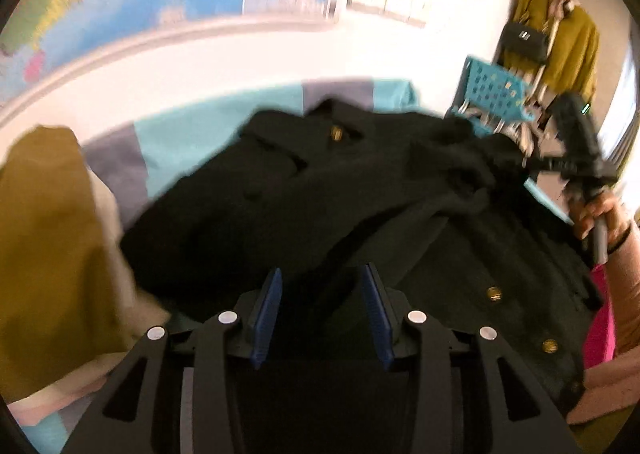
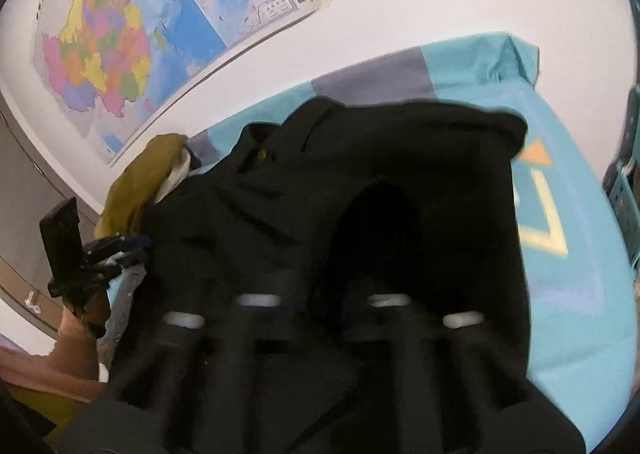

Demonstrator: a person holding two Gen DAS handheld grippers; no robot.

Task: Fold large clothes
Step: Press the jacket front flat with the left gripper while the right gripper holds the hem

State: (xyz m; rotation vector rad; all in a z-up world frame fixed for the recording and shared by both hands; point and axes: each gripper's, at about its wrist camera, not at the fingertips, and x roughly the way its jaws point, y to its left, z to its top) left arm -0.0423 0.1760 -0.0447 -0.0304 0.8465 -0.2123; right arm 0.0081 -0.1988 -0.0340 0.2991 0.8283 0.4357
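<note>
The left gripper (image 1: 320,306) is seen with its two blue-padded fingers (image 1: 266,314) set apart; the black buttoned jacket (image 1: 320,190) lies just beyond and beneath the tips, and no fabric is pressed between the pads. The right gripper (image 2: 320,294) is blurred in its own view, and its fingertips are lost against the dark cloth. Its jaws are taken as drawn together, but whether cloth is pinched cannot be told.

One jacket is counted, spread over one turquoise and grey patterned bed sheet (image 2: 580,254). Four brass buttons are visible on it in the left view. One mustard-yellow garment (image 1: 44,254) lies bunched to the left of the left gripper, touching the jacket's left edge. One turquoise perforated plastic basket (image 1: 496,94) stands beyond the jacket's far right corner.

Bare sheet is exposed right of the right gripper and along the jacket's far edge by the white wall (image 2: 400,6), on which two maps are hung.

The right gripper's handle is gripped by the person's right hand (image 1: 596,214), raised at the jacket's right edge.
</note>
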